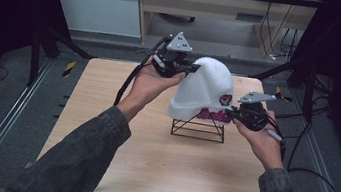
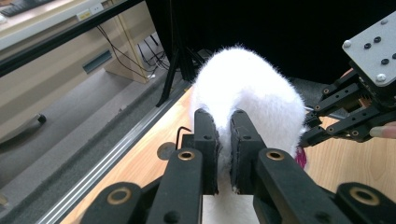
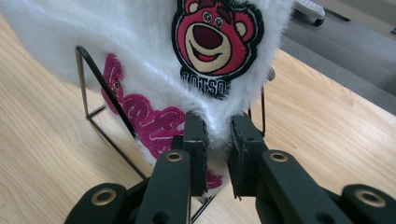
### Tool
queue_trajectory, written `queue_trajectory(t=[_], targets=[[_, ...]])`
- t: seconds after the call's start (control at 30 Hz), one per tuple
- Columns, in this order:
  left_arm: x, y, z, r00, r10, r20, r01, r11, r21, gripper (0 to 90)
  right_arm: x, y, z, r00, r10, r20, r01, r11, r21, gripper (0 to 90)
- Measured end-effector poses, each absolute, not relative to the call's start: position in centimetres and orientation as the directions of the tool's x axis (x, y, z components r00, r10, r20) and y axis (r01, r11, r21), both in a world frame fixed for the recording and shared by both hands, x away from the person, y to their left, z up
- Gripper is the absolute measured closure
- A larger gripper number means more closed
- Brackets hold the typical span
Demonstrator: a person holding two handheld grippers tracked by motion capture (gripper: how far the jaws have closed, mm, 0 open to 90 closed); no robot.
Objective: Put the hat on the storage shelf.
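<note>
Table (image 1: 149, 163) of light wood carries black wire stand (image 1: 198, 130), fluffy white hat (image 1: 205, 88) draped over it. Left gripper (image 1: 193, 69) pinches hat's top fabric, jaws clamped on it. Right gripper (image 1: 230, 113) grips lower brim beside bear patch (image 3: 215, 39).

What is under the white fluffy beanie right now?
A black wire stand on the wooden table carries the white fluffy beanie. Its lower legs and base show below the cuff; its upper part is covered by the beanie.
</note>
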State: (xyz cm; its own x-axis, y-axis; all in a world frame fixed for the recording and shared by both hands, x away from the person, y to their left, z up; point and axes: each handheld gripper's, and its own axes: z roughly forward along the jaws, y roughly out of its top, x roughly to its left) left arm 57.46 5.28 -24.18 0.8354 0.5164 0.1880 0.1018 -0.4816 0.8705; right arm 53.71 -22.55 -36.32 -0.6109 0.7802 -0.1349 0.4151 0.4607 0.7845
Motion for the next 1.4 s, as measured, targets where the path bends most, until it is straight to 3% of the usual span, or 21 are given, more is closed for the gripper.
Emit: queue_trajectory(t=[1.4], targets=[[58.2,4.0,-28.4,0.849,0.503,0.165,0.144,-0.519,0.842,83.5,53.5,-23.0,-40.3,-0.592,0.798,-0.112,0.49,0.467,0.736,77.6]])
